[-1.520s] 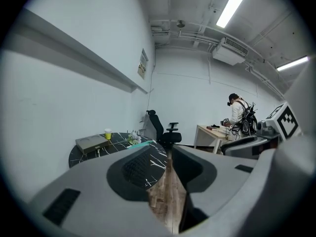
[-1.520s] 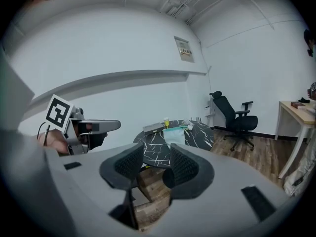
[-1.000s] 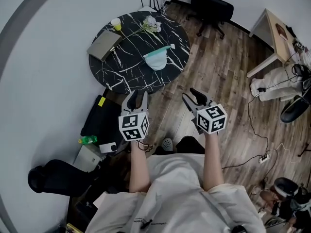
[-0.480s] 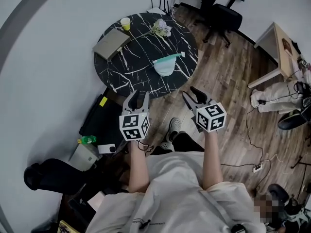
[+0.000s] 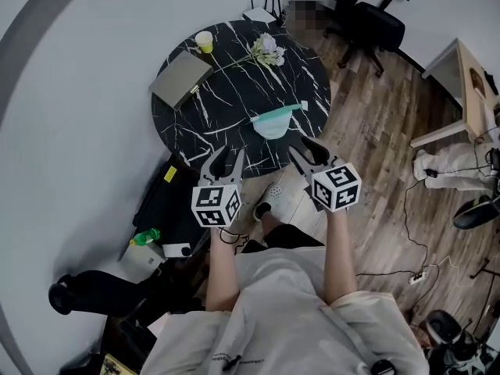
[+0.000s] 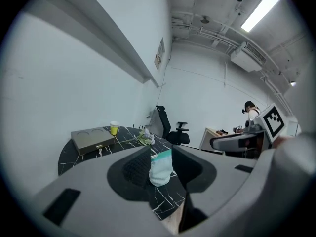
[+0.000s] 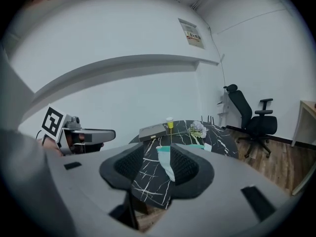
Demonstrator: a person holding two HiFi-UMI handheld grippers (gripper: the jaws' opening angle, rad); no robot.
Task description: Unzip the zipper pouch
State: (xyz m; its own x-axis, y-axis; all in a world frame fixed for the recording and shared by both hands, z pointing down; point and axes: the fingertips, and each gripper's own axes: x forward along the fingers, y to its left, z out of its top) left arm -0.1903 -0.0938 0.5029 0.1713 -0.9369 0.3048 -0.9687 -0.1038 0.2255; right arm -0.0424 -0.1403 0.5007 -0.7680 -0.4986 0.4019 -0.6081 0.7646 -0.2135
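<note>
Your left claw [image 5: 224, 159], a grey two-jaw tool with a black-and-white marker cube, has its jaws spread with nothing pinched. It hangs by the near rim of the round black white-veined table [image 5: 205, 119]. Ahead of it and off to its left sit a flat grey box [image 5: 181, 79] and a small yellow cup [image 5: 205, 42]. The pale mint fabric zipper pouch [image 5: 273, 122] lies flat on the table ahead of both claws. It is framed in each jaw gap but touched by neither. Your right claw [image 5: 305, 151], of the same build, is likewise spread and empty, and its tips are the nearer to the pouch. Judgement: unzipping has not begun, and how the zipper stands cannot be read from here. Left to do: close in, pin the pouch with one claw, catch the pull with the other and draw it along.
</note>
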